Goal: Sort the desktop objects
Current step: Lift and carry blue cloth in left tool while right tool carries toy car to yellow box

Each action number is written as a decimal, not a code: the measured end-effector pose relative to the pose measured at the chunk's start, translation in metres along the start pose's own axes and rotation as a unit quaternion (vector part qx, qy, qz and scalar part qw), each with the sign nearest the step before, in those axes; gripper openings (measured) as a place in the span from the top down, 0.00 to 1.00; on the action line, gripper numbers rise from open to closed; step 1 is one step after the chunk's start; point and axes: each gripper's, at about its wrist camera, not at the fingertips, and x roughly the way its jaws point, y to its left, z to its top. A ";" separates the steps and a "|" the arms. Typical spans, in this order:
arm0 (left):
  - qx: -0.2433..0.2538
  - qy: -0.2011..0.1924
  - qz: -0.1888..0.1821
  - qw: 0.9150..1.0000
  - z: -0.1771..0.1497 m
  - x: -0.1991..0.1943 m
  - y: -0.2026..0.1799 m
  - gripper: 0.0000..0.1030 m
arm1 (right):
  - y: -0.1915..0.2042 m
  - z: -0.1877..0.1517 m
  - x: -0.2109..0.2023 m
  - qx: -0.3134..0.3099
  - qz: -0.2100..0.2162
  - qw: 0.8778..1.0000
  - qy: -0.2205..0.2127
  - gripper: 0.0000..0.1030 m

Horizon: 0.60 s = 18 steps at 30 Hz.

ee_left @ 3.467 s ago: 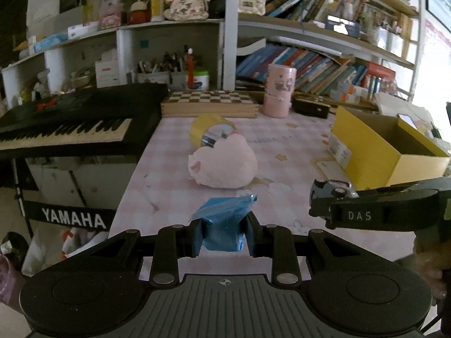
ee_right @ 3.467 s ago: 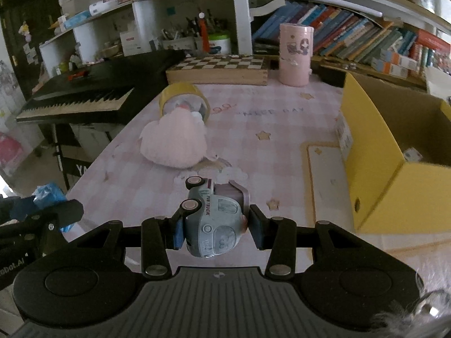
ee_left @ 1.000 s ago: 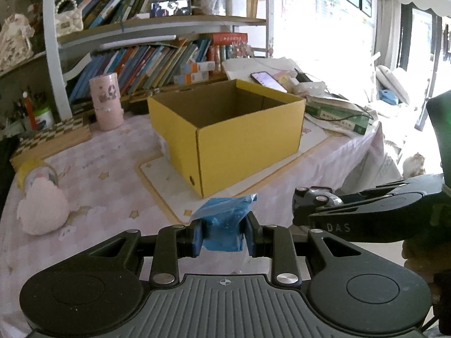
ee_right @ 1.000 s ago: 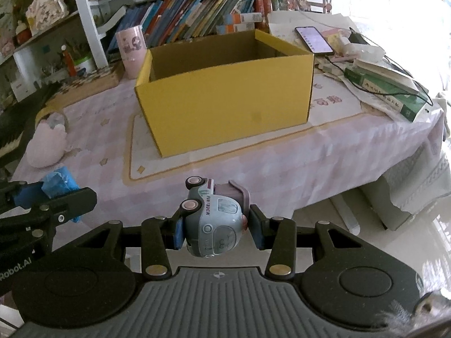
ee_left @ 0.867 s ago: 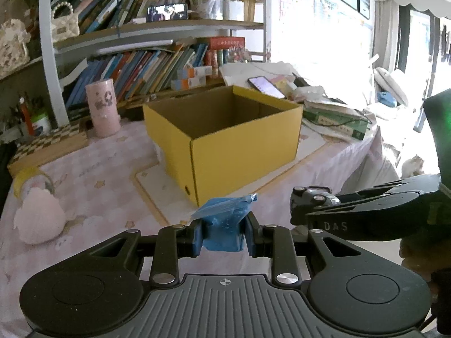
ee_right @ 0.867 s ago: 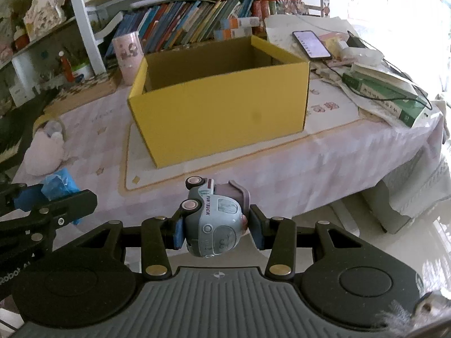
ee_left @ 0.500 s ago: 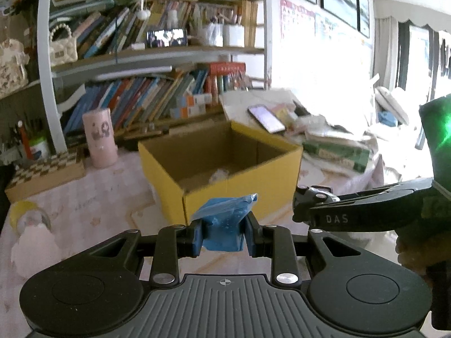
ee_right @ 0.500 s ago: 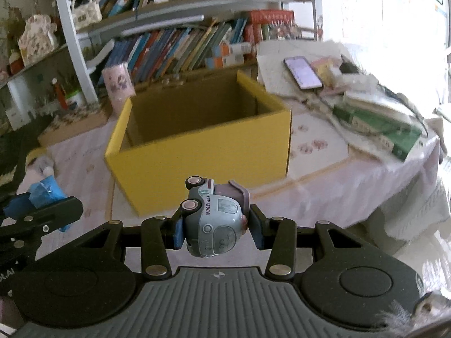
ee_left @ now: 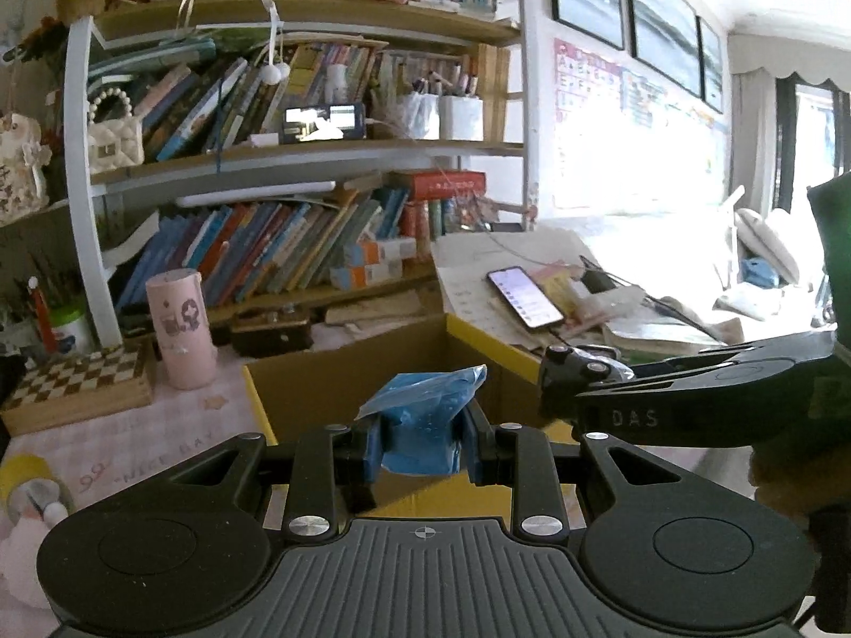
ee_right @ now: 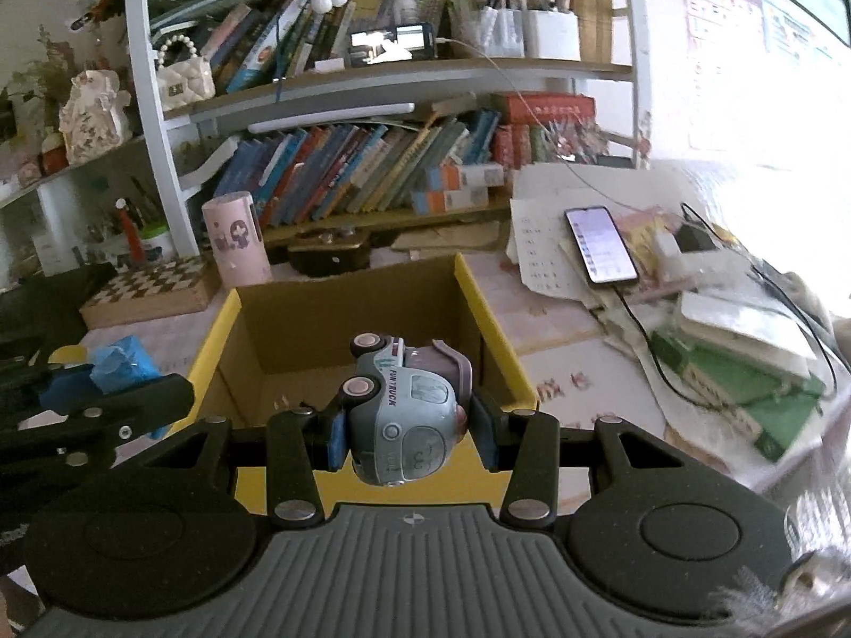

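Currently both grippers are loaded and sit at the near side of the yellow cardboard box on the bench.

Left gripper: jaws clamped on a crumpled blue packet. Packet's lower part is hidden behind the fingers; print on it is too small to read. In the right wrist view the same packet shows at the left edge, partly covered by the left gripper's body.

Right gripper: jaws clamped on a small grey-blue toy van, lying on its side with wheels pointing left. Side lettering reads "FUN TRUCK". In the left wrist view the right gripper comes in from the right; the van is mostly hidden behind its tip.

Box is open on top. Its floor is mostly blocked by the held items and the near wall, so contents are hard to make out; a few pale bits show at the bottom left.

Behind the box: pink cylinder cup, chessboard box, a lit phone on papers. Right side of the bench is blown out by window glare and blurred. Pink plush is cut off at the left frame edge.
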 end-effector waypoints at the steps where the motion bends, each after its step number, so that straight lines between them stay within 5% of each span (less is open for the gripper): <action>1: -0.001 0.002 0.004 1.000 0.001 0.004 0.000 0.73 | -0.002 0.003 0.003 -0.003 0.003 1.000 0.000 0.60; 18: -0.025 0.060 0.067 0.996 0.008 0.079 -0.004 0.73 | -0.022 0.039 0.090 -0.072 0.075 0.993 0.054 0.60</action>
